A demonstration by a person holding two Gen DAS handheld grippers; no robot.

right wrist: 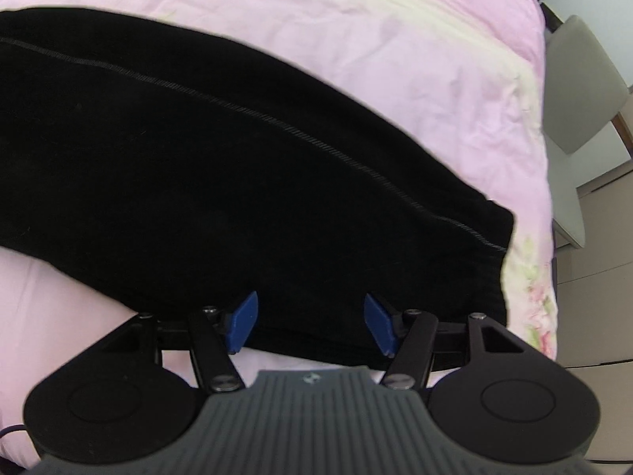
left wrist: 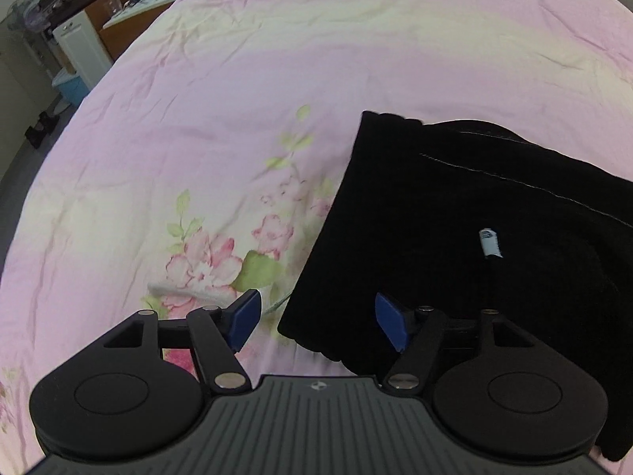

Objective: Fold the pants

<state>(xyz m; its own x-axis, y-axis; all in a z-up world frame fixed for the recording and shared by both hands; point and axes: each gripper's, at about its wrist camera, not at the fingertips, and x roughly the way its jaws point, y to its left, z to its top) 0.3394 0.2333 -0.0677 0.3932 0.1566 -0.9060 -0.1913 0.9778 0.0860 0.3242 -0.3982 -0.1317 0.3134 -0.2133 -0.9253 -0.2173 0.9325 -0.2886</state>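
Black pants (right wrist: 237, 182) lie folded on the pink bed (left wrist: 277, 79), below both spread, empty jaws: left hand-held gripper (left wrist: 318, 320) over their corner, right hand-held gripper (right wrist: 310, 322) over their near edge.

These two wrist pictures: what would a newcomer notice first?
First, the black fabric pants, folded, lying on the pink flowered bedsheet, with a thin pale seam line across them. Next, the blue-padded left tongs and right tongs, both open above the near edge of the pants.
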